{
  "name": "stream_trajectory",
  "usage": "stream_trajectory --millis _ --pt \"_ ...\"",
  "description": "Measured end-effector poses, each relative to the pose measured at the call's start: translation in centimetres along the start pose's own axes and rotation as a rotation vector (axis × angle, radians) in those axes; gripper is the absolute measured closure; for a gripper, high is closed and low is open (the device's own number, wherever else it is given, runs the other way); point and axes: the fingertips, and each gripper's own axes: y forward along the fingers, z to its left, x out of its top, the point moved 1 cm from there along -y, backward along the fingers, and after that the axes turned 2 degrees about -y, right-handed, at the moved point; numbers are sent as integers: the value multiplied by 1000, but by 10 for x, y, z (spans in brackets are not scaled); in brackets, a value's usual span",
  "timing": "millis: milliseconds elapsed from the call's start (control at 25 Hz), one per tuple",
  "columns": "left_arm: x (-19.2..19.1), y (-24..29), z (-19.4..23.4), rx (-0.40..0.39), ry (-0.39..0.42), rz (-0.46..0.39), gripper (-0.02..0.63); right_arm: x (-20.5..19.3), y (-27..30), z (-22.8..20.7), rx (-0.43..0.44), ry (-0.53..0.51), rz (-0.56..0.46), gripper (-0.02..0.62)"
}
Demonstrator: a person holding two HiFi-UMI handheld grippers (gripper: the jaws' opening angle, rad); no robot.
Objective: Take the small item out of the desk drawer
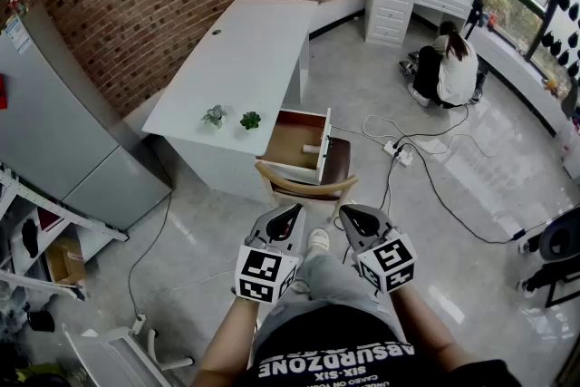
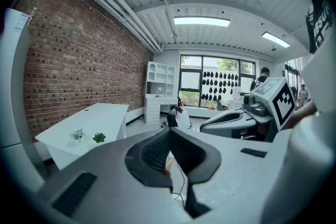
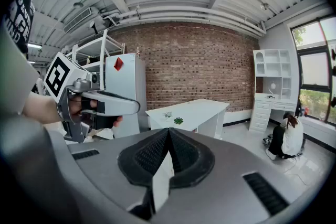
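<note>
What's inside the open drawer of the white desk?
One small pale item lies on the brown floor of the drawer, near its front panel. Any part still under the desktop is covered.

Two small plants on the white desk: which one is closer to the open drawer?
The darker green plant, on the right in the head view. It sits just beside the open drawer; the paler plant stands farther along the desk.

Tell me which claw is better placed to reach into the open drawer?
Left, slightly: the left claw lines up almost straight with the drawer; the right claw sits further aside. Both are shut and far away.
</note>
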Motion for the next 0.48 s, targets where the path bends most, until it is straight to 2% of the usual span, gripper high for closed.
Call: stream_trajectory --millis 200,480 --pt "-1 14 17 -5 -24 2 606 8 17 -2 21 -12 -11 598" --pt "0 37 54 4 -50 35 607 12 57 -22 26 -11 28 598"
